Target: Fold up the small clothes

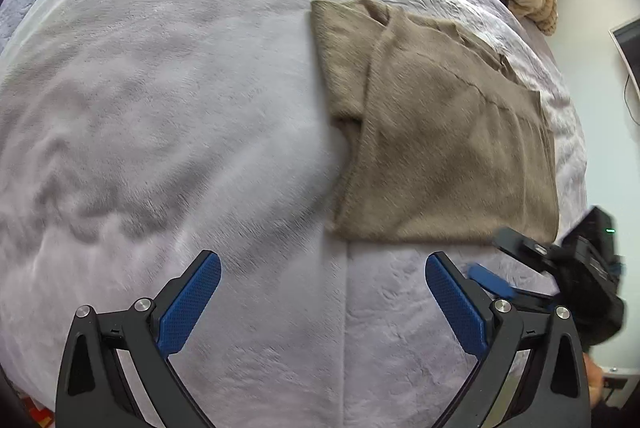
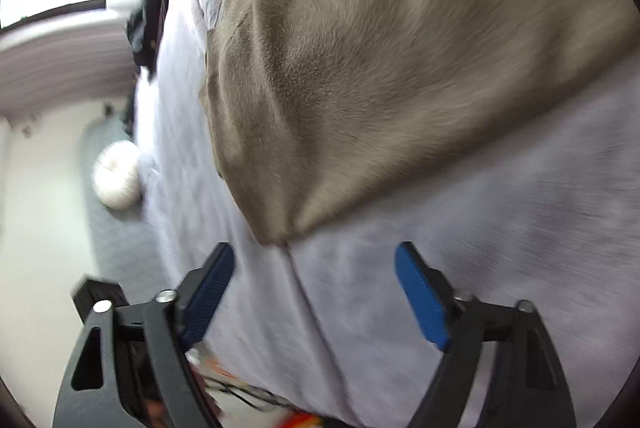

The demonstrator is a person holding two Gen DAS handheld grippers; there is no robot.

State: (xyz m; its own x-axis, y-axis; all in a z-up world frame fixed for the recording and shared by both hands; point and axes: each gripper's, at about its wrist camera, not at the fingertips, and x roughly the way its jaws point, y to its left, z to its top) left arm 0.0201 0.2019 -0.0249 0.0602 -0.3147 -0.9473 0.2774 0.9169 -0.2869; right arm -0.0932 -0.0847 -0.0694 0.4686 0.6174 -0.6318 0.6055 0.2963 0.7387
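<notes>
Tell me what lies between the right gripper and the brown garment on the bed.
Nothing visible. Only bare blanket separates the open right gripper from the near corner of the brown garment; both jaws are empty.

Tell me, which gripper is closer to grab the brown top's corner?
Probably the right gripper: the brown top has a corner just ahead of its open fingers. The left gripper hangs over bare blanket.

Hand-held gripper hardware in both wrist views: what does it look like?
The left hand-held gripper and right hand-held gripper match: black angular linkage arms with triangular cut-outs and silver pivot screws, each carrying two flat blue fingers with a fine dotted texture. The left view also shows the right unit's black body with a small green light.
</notes>
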